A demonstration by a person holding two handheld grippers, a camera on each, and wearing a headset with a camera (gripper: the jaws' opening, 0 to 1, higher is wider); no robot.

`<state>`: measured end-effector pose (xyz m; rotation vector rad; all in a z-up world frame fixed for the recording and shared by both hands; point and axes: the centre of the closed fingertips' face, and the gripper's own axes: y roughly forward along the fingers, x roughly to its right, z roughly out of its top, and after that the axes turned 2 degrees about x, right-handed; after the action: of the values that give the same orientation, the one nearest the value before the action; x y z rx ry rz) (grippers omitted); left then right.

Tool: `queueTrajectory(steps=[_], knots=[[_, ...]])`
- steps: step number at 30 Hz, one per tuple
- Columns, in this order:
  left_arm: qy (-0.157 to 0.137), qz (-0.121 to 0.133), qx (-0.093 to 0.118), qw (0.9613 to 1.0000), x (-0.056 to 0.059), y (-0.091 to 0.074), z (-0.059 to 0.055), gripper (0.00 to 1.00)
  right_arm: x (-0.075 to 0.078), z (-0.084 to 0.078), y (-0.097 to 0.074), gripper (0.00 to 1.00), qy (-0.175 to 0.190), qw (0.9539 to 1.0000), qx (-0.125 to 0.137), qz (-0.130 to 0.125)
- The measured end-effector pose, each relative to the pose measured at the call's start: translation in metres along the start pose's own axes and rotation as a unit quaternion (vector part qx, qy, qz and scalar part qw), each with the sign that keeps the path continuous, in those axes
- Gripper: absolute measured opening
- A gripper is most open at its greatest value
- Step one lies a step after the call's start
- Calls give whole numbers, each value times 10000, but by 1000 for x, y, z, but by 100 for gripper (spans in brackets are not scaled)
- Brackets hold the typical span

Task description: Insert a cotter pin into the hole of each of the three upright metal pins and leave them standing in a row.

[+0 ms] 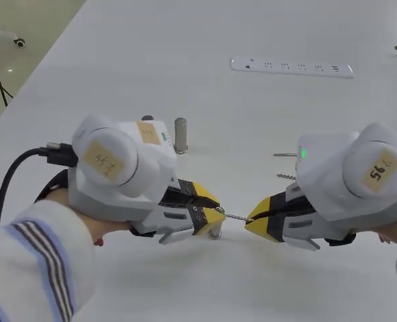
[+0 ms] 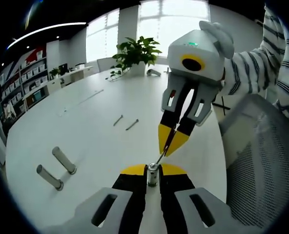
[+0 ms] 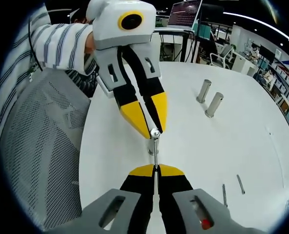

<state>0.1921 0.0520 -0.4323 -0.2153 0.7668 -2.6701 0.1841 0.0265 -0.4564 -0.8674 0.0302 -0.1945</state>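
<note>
Here, at nine o'clock in the head view, the left gripper (image 1: pixel 212 206) has its fingers pinched on an upright metal pin (image 2: pixel 153 175), which stands on the white table (image 1: pixel 185 282). At eleven o'clock from that pin, two other metal pins (image 2: pixel 64 160) stand upright side by side, well apart from it. At the centre, a cotter pin (image 3: pixel 155 152) lies level, its tip meeting the top of the held pin; I cannot tell whether it has entered the hole. At three o'clock the right gripper (image 1: pixel 254 223) has its fingers pressed together on the cotter pin's other end. At one o'clock, two spare cotter pins (image 1: pixel 286 155) lie flat on the table. Far beyond them lies a power strip (image 1: pixel 291 67).
</note>
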Motion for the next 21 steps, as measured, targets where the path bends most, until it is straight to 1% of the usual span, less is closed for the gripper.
queueTrajectory(steps=[4,9,14,18,21], knots=[[121,-39,-35,9999,2,0,0,5,1,1,-1,0,22,10000,35,4],[244,-57,-77,9997,2,1,0,5,-2,2,1,0,-81,9999,8,75],[264,-60,-102,9996,1,1,-1,6,-4,4,2,0,-135,9998,24,112],[161,-59,-148,9997,1,1,-2,5,-7,6,1,0,-167,9997,60,162],[225,-94,-163,9996,3,2,-2,5,-7,8,1,0,-196,9996,83,176]])
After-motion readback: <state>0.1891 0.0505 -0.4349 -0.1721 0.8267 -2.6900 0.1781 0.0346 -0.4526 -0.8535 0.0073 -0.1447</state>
